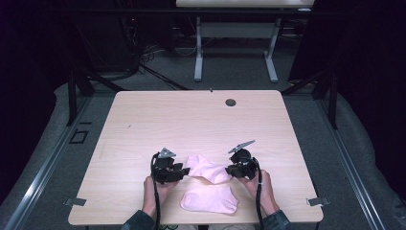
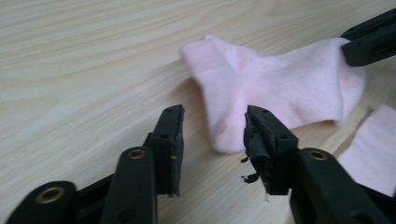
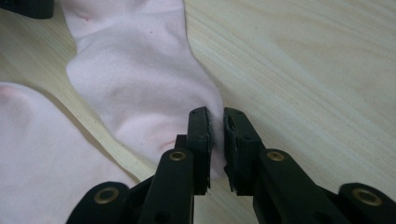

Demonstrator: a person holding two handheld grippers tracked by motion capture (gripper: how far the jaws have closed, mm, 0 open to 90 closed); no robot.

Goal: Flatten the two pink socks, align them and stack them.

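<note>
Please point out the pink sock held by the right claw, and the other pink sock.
held pink fabric sock point(image 3: 140, 79), right gripper view, middle of its body
other pink fabric sock point(image 1: 210, 199), high view, middle of its flat body

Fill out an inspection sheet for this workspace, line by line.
Surface: light wooden table, with a round grommet near the far edge.
Job's things: two pink socks; far sock lies between the claws, near sock lies flat by the front edge.
Clutter: nothing seen.
Grippers: left claw open, its jaws either side of the far sock's end; right claw shut on the far sock's opposite end.
Cables: one trails from each gripper along the forearms.
Surroundings: grey carpet, another table's legs behind, dark curtains.
</note>
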